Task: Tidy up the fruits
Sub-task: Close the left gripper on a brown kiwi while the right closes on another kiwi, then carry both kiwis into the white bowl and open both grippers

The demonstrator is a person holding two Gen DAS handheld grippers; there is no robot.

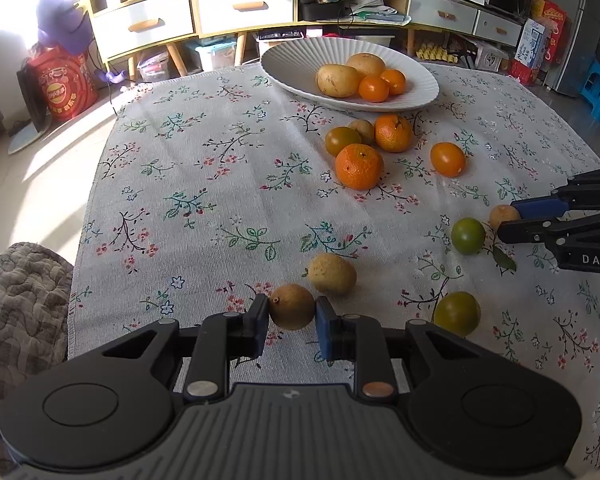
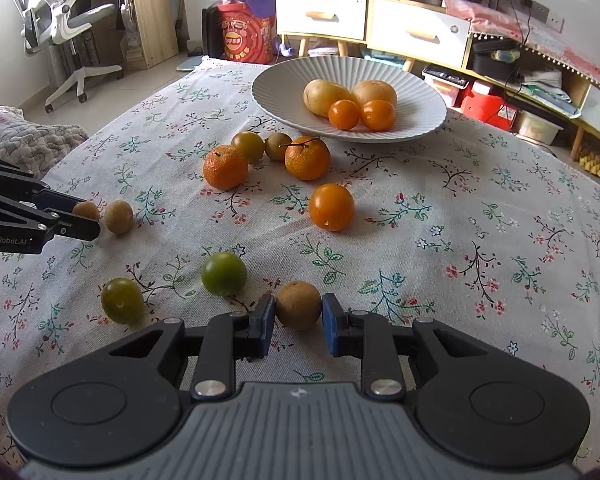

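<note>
Grippers each clamp 1 brown fruit at 12 o'clock: left gripper [image 1: 292, 314] on a longan [image 1: 291, 306], right gripper [image 2: 299, 312] on another longan [image 2: 299, 305], on the tablecloth [image 1: 220, 184].

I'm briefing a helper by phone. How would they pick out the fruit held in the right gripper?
Start at the white ribbed plate and come across the floral tablecloth to its near edge. There the right gripper clamps a small brown fruit. Its neighbour, a green fruit, is smooth; this one is dull and rough.
</note>
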